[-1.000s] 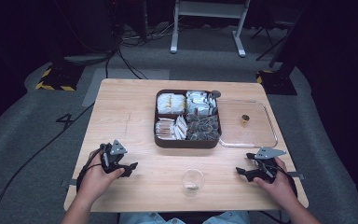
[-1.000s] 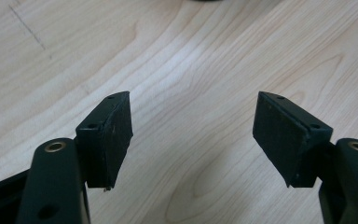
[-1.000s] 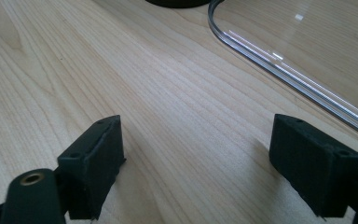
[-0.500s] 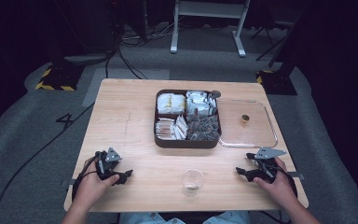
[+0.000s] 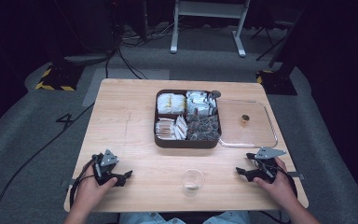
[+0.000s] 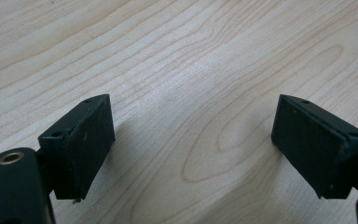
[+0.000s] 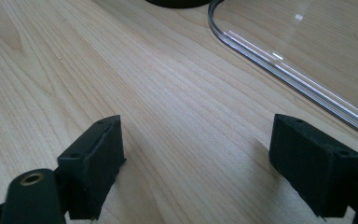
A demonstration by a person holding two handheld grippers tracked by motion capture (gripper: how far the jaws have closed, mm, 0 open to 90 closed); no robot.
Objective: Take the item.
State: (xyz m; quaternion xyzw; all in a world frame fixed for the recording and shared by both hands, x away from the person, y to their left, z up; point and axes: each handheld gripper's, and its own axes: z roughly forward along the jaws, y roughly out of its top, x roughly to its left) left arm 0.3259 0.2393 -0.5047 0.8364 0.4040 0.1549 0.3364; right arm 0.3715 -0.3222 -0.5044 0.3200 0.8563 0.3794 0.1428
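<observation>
We hold the left gripper and right gripper wide open, low on the table, either side of a cup

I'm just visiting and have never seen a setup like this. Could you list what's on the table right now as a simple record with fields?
Surface: wooden table
Centre: dark four-compartment tray holding wrapped packets
Right of tray: clear lid lying flat, small brown knob on it
Near edge, middle: small clear cup, upright
Left hand-held gripper: low over bare wood, jaws open, empty
Right hand-held gripper: low near the lid's corner, jaws open, empty
Holder: a person's hands, one on each gripper
</observation>
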